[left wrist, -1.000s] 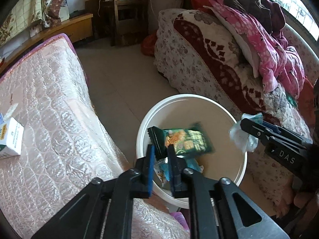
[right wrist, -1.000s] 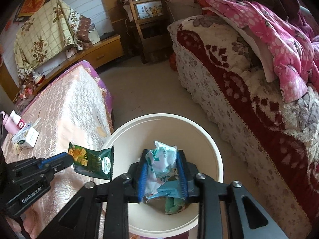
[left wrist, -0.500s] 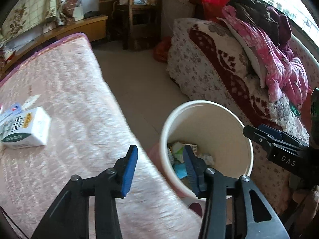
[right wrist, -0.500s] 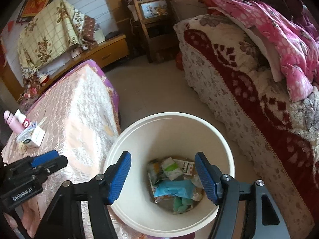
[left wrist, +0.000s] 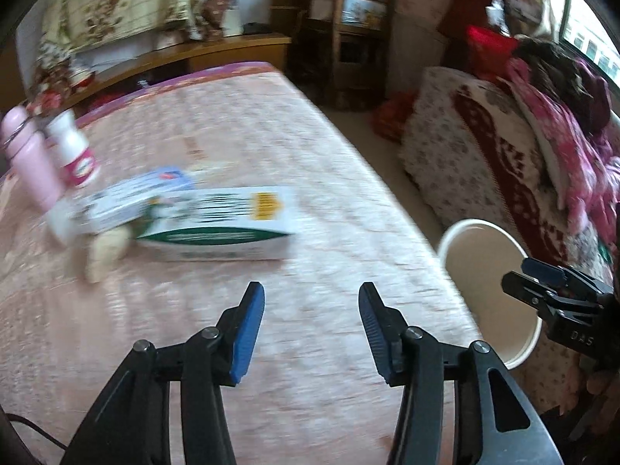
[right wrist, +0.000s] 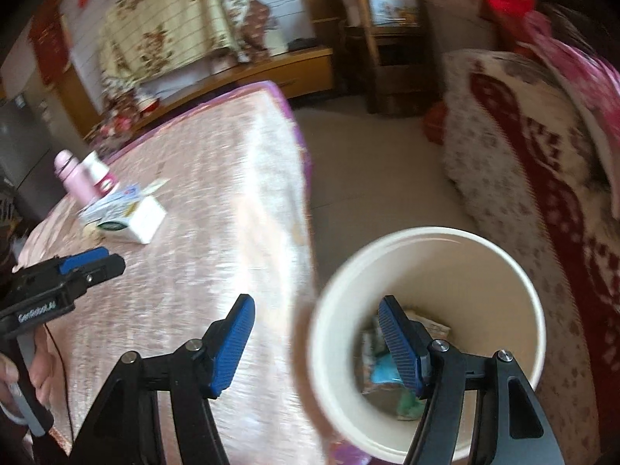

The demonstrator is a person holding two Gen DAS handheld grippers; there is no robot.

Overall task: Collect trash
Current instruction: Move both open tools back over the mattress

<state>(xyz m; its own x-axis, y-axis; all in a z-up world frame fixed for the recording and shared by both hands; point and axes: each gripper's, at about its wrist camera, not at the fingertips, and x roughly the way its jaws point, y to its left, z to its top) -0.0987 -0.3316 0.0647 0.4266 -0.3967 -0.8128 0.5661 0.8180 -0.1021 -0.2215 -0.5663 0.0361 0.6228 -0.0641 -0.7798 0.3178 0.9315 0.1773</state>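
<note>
Pink quilted bed (left wrist: 310,178) underneath. Left gripper (left wrist: 312,325) jaws spread, empty; white carton (left wrist: 217,224) at 11 o'clock. Right gripper (right wrist: 316,343) jaws spread, empty, over bin (right wrist: 515,271) rim; wrappers (right wrist: 383,372) inside, 3 o'clock.

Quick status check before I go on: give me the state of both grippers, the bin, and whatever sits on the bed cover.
left gripper: open, empty, over the bed cover.
right gripper: open, empty, at the bin's near rim.
bin: upright, uncovered, wrappers at the bottom.
white carton: lying flat on the bed cover.
pink bottle: capped, upright.
white bottle: upright beside the pink bottle; blurred.
</note>
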